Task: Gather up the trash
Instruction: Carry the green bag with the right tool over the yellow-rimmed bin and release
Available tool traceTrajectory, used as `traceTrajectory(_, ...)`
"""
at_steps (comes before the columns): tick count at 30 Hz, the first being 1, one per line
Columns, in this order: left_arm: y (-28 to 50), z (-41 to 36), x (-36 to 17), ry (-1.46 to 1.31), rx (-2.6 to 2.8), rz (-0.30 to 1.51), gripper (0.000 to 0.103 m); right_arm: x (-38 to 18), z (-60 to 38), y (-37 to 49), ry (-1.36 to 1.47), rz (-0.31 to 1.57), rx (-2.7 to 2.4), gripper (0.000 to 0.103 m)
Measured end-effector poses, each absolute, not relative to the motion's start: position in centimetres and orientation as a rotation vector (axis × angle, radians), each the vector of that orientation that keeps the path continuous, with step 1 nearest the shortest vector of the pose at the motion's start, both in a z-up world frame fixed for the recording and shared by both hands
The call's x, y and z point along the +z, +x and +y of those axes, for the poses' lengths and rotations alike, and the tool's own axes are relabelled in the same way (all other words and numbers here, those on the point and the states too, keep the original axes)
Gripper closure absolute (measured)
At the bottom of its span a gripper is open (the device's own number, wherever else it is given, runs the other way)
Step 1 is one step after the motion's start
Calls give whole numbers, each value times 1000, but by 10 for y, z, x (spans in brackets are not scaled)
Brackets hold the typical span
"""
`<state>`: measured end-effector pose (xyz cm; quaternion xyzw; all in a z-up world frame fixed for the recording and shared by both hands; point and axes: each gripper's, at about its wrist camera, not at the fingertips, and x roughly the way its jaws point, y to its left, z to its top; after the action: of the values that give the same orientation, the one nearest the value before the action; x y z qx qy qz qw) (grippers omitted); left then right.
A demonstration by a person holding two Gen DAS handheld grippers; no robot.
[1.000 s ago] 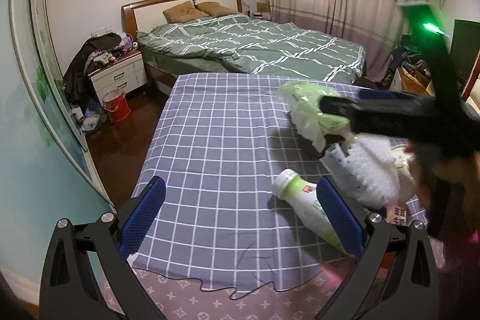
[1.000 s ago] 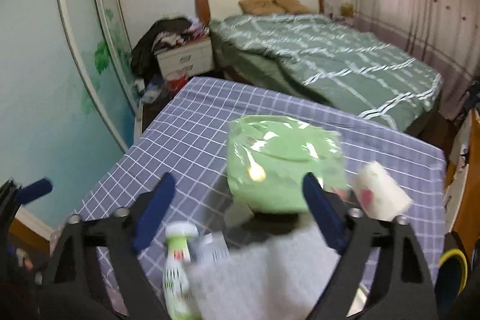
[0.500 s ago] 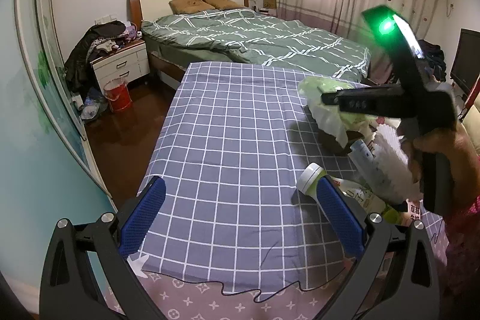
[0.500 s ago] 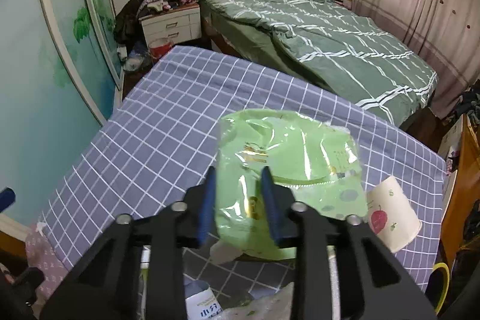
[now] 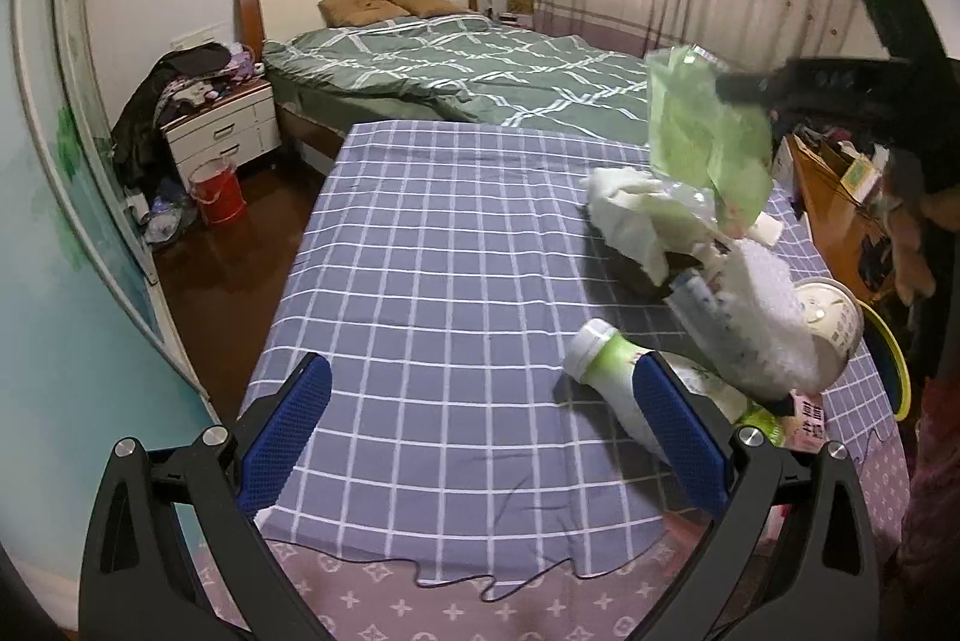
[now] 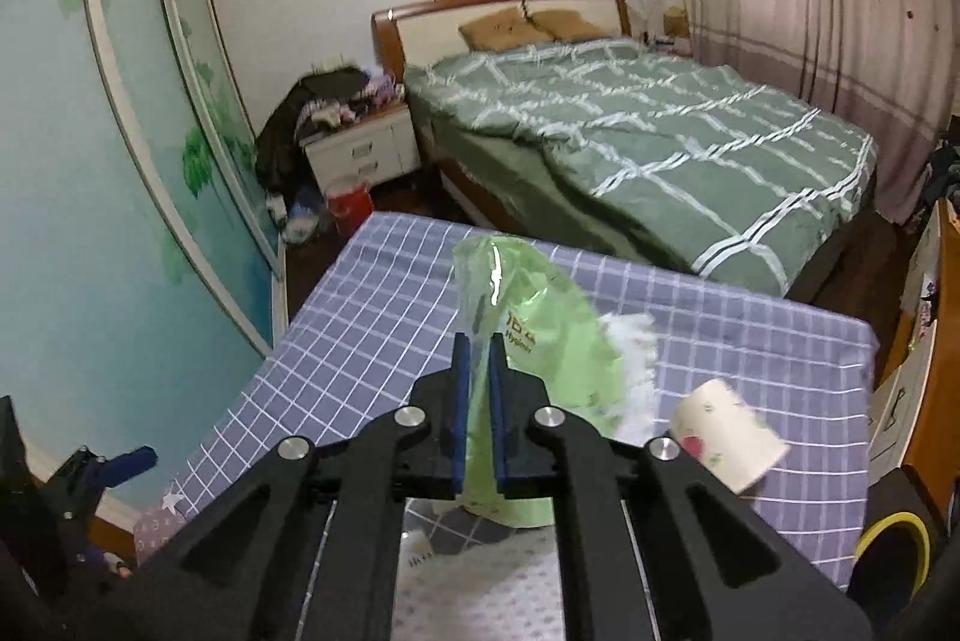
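Trash sits bunched at the right side of the table (image 5: 420, 281), which wears a grey-blue checked cloth. The right claw (image 6: 478, 371) has its 2 blue pads pinched together on the top edge of a green plastic bag (image 6: 540, 341), and the bag hangs from that grip, lifted above the cloth. From the left wrist view the same green plastic bag (image 5: 702, 131) dangles from the dark tip of the right claw (image 5: 729, 87), with its lower end close over a crumpled white tissue (image 5: 630, 221); whether the 2 touch cannot be told.

The left claw (image 5: 480, 431) is spread wide with nothing between its pads, low over the near edge of the table. Its right-hand pad (image 5: 675, 431) overlaps a white and green bottle (image 5: 606, 365) lying on its side, cap toward the middle of the cloth.

Just past the bottle lies a clear tube (image 5: 708, 323) under a white bumpy sheet (image 5: 774, 335), and beside those a round paper tub (image 5: 834, 317) tipped over with its mouth showing. A small pink packet (image 5: 807, 416) lies at the near right edge. In the right wrist view a paper cup (image 6: 726, 440) with a red print lies on its side to the right of the hanging bag.

Behind the table stands a bed (image 5: 468, 65) with a green checked quilt, and a red bucket (image 5: 216, 191) sits on the floor by a white nightstand (image 5: 225, 134).
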<state>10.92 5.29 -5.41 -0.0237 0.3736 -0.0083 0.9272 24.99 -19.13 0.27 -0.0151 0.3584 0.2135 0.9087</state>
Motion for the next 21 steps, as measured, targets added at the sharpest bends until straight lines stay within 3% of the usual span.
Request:
traceTrajectory(13, 122, -15, -54, 28, -187, 762, 4, 23, -338, 203, 102, 644, 246, 97)
traceTrajectory(21, 125, -59, -61, 51, -284, 777, 4, -11, -461, 173, 201, 680, 3, 97)
